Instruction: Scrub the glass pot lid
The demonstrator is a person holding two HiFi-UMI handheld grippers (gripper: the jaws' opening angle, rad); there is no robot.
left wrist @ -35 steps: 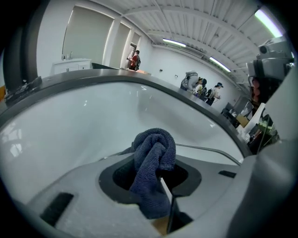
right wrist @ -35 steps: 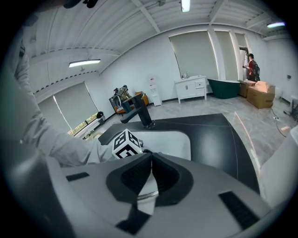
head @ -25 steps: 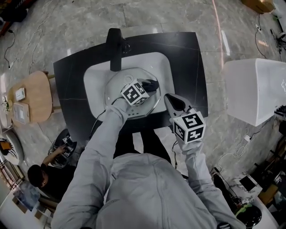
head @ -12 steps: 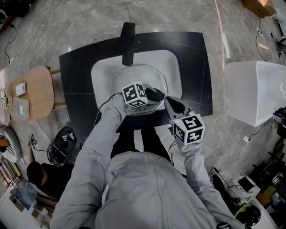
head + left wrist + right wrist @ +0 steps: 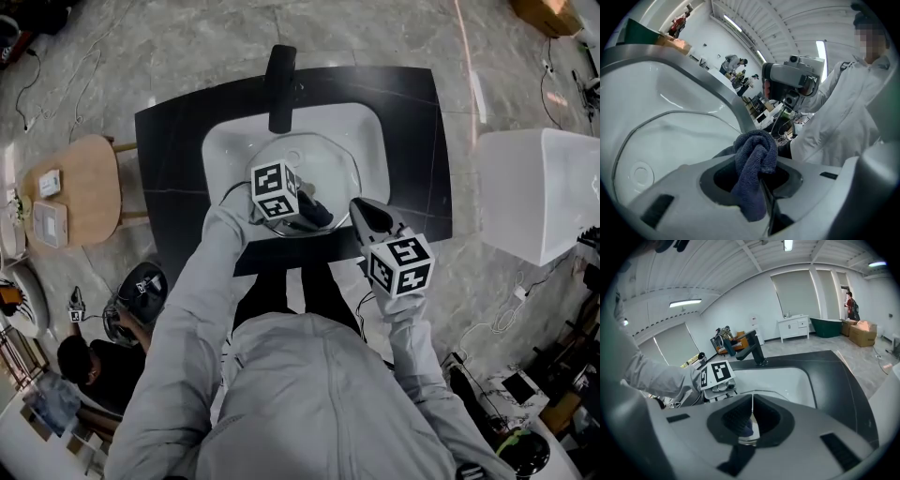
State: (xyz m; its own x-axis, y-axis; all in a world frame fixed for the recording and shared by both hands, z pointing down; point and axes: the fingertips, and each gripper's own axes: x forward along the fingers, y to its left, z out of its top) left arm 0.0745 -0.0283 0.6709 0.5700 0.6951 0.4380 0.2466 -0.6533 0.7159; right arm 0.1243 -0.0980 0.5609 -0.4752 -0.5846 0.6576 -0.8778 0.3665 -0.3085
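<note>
Lid: lying in the sink and filling its middle. The faucet is standing over it at 12 o'clock, and the black bench is framing the basin.

Left tongs: clamping a bunched dark cloth, which is sticking out past the jaws. They are working over the lid's 6 o'clock part. Whether the cloth is actually pressing on the glass, I cannot tell.

Right tongs: jaws are closing together at the lid's 4 o'clock edge with a sliver of metal rim showing between them. They seem to be pinching the rim to steady the lid.

Done: the lid is sitting in place and is being held, and the cloth is gripped and reaching it, so the scrubbing looks to be under way.

Left: no suds or water are showing and the glass is giving no sign of which parts have been wiped. The half toward 12 o'clock is lying farthest from the cloth and probably needs covering, as does the rim under the right tongs.
</note>
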